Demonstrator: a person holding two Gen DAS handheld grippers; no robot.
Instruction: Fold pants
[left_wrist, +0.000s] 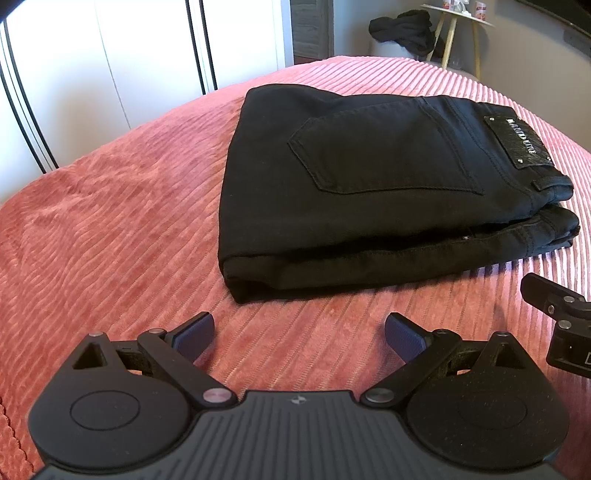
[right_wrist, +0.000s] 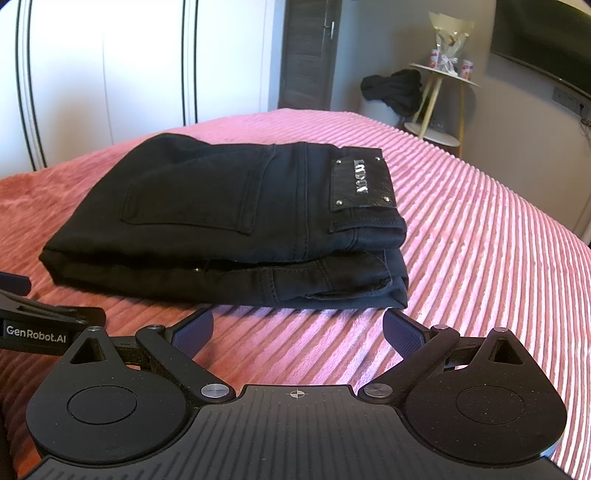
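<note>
- The left gripper (left_wrist: 299, 334) hangs just before the near edge of the pants (left_wrist: 369, 177), its jaws spread wide and empty. If it goes forward low, one finger could catch the thick fold at the near left corner of the pants and push the layers askew.
- The right gripper (right_wrist: 298, 328) is also released, holding nothing, just before the near right corner of the pants, at the waistband end. A nudge there could open the stacked waistband layers, which already lie a little uneven.
- The pants lie on the bed (left_wrist: 110, 229) as a compact black bundle, back pocket and leather patch (right_wrist: 360, 179) on top. In my judgement the folding looks finished, so any new grasp risks more than it helps.
- The ribbed pink cover beside the pants is soft; pressing down near the pants could tilt the bundle.
- Far behind the pants, a dark garment (right_wrist: 393, 88) and a small side table (right_wrist: 443, 74) stand well apart, and I see no danger from them.
</note>
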